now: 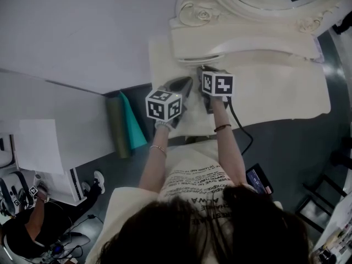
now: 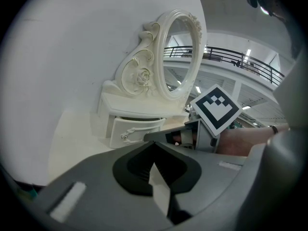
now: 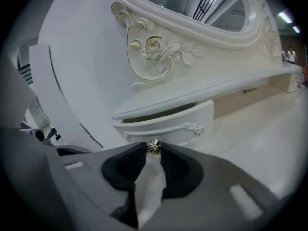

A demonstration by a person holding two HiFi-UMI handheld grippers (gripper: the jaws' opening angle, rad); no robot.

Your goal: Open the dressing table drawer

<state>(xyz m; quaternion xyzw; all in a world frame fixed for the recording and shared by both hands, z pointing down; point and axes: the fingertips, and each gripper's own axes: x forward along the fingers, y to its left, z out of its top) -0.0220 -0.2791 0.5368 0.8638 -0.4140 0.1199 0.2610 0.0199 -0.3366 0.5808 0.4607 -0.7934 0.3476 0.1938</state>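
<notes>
The drawer (image 3: 169, 123) sits under the shelf at the foot of the mirror (image 2: 180, 57), below the carved rose. It stands a little way out, with a dark slit between its curved front and the shelf. Nothing inside can be seen through that slit, so I cannot tell whether it holds anything.

The right gripper (image 3: 154, 151) has its jaws pinched narrow on the small metal knob (image 3: 154, 146) at the middle of the drawer front. The left gripper (image 2: 154, 144) hangs just off the mirror's foot, beside the right one. Its jaws are pressed together with nothing between them, and it touches neither drawer nor frame.

The mirror stands on a pale tabletop (image 1: 286, 92). Off the table's edge, on the side away from the mirror, a green roll (image 1: 117, 130) leans.

Opening looks barely begun, and most of the pull is probably yet to come.

- The knob is small and round, so a pull off the drawer's line could slip it out of the pads.
- The mirror unit looks loose on the top and nothing braces it, so it may slide forward instead of the drawer opening.
- A skewed pull could jam the curved front under the shelf.
</notes>
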